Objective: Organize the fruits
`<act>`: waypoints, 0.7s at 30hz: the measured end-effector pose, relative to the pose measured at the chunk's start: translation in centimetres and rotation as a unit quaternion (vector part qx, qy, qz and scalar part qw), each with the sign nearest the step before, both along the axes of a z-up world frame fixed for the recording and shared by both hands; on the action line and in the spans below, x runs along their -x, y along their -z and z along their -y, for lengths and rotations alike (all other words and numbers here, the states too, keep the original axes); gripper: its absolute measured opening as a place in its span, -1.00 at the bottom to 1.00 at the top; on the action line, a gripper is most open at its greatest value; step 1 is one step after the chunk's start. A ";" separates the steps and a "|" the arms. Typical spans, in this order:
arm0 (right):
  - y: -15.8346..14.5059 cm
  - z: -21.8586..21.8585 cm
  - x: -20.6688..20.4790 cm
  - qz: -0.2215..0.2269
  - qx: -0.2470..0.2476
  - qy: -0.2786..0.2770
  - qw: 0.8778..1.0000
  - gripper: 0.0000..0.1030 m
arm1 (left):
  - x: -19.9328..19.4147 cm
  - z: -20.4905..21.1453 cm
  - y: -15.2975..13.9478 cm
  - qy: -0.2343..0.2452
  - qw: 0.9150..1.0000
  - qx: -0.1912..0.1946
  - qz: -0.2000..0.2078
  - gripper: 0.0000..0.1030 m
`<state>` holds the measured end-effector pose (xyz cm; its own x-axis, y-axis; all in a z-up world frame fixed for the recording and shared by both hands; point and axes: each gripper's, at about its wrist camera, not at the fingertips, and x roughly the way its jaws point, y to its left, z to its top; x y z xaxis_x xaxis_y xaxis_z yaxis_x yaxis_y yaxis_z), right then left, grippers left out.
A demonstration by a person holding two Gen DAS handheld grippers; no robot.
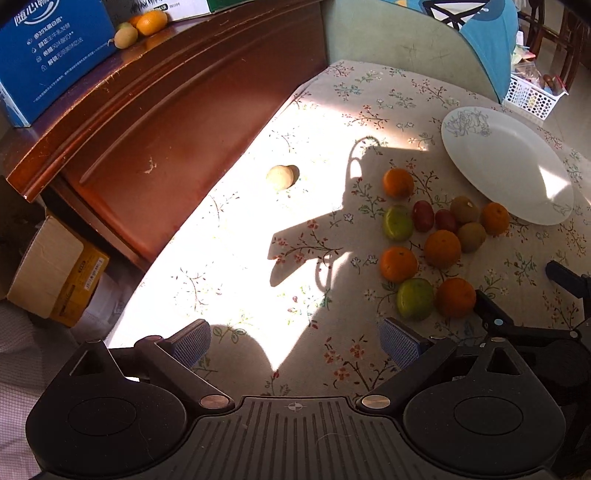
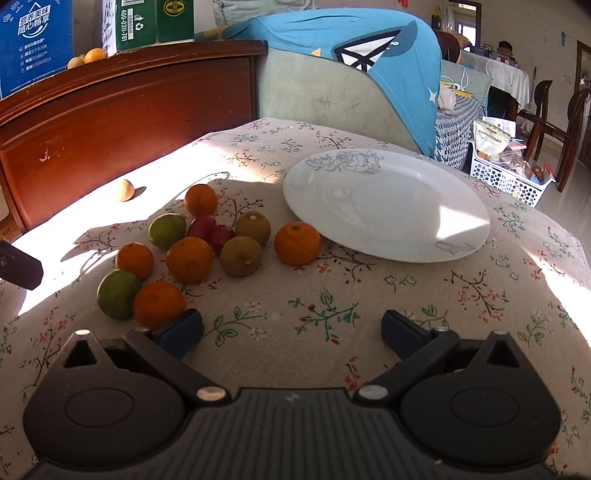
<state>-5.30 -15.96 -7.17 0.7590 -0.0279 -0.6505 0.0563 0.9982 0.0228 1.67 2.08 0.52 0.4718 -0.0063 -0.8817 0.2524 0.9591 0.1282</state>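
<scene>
A cluster of fruit lies on the floral tablecloth point(image 2: 369, 306): several oranges point(image 2: 188, 259), two green citrus point(image 2: 167, 230), two red fruits point(image 2: 202, 227) and two brown kiwis point(image 2: 241, 256). In the left wrist view the cluster point(image 1: 442, 248) sits right of centre. An empty white plate point(image 2: 386, 203) point(image 1: 506, 162) stands beyond it. One pale fruit point(image 1: 279, 177) point(image 2: 125, 190) lies apart in the sun. My left gripper point(image 1: 295, 345) is open and empty. My right gripper point(image 2: 291, 330) is open and empty; its left finger is next to the nearest orange point(image 2: 159, 303).
A dark wooden cabinet point(image 1: 155, 122) borders the table's left, with blue boxes point(image 1: 48, 55) and two fruits point(image 1: 147, 22) on top. A chair with blue cloth point(image 2: 351, 66) stands behind the table. A white basket point(image 2: 506, 177) sits far right.
</scene>
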 end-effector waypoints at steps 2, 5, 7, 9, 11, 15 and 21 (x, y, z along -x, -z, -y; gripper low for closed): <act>0.0 -0.2 0.0 0.000 0.005 0.004 1.000 0.99 | 0.1 0.2 0.2 0.002 1.000 -0.006 0.001 0.92; 0.0 -0.1 0.0 0.000 0.002 0.004 1.000 0.99 | 0.1 0.5 0.5 0.004 1.000 -0.014 0.000 0.92; 0.0 -0.1 0.0 0.000 0.003 0.005 1.000 0.99 | 0.0 0.5 0.7 0.006 1.000 -0.013 -0.005 0.92; -0.1 -0.5 0.0 -0.005 0.002 0.016 1.000 0.99 | 0.0 0.6 0.9 0.007 1.000 -0.010 -0.011 0.92; -0.5 -0.8 0.0 -0.025 -0.005 0.039 0.999 0.99 | 0.0 0.7 1.1 0.009 1.000 -0.012 -0.013 0.92; -1.6 -1.4 -0.7 -0.100 -0.009 0.061 0.993 0.99 | 0.1 0.8 1.3 0.011 1.000 -0.019 -0.015 0.92; -2.4 0.0 -2.2 -0.190 -0.026 0.033 0.981 0.98 | 0.0 0.9 1.5 0.010 1.000 -0.021 -0.014 0.92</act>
